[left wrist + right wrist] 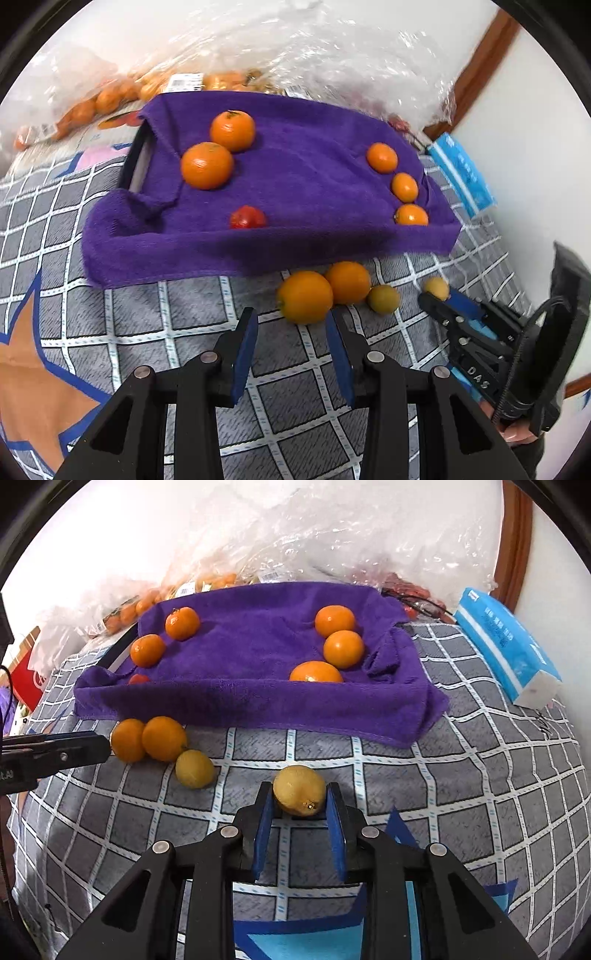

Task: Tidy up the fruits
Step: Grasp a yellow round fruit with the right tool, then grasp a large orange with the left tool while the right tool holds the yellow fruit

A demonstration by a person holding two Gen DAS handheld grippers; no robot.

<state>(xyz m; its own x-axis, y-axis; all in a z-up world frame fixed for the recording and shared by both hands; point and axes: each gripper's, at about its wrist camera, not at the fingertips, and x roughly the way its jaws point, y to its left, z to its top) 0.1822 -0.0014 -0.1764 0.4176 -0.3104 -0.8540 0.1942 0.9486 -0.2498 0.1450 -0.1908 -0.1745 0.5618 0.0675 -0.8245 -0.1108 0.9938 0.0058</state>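
A purple towel point(295, 236) covers a tray and carries two oranges point(207, 166) at the left, three smaller ones point(404, 187) at the right and a red tomato point(247, 217). In front of it, on the checked cloth, lie two oranges point(304, 297) and a yellow-green lemon point(384, 299). My left gripper point(291, 317) is open just short of the nearer orange, with only cloth between its fingers. My right gripper point(298, 792) is shut on a yellow lemon point(299, 784) low over the cloth. A second lemon point(194, 768) lies to its left.
Clear plastic bags point(332, 535) with more fruit pile up behind the towel. A blue tissue pack point(506, 646) lies at the right, beside a white wall with wooden trim. A red box point(26, 672) sits at the far left. The checked cloth point(480, 775) covers the whole surface.
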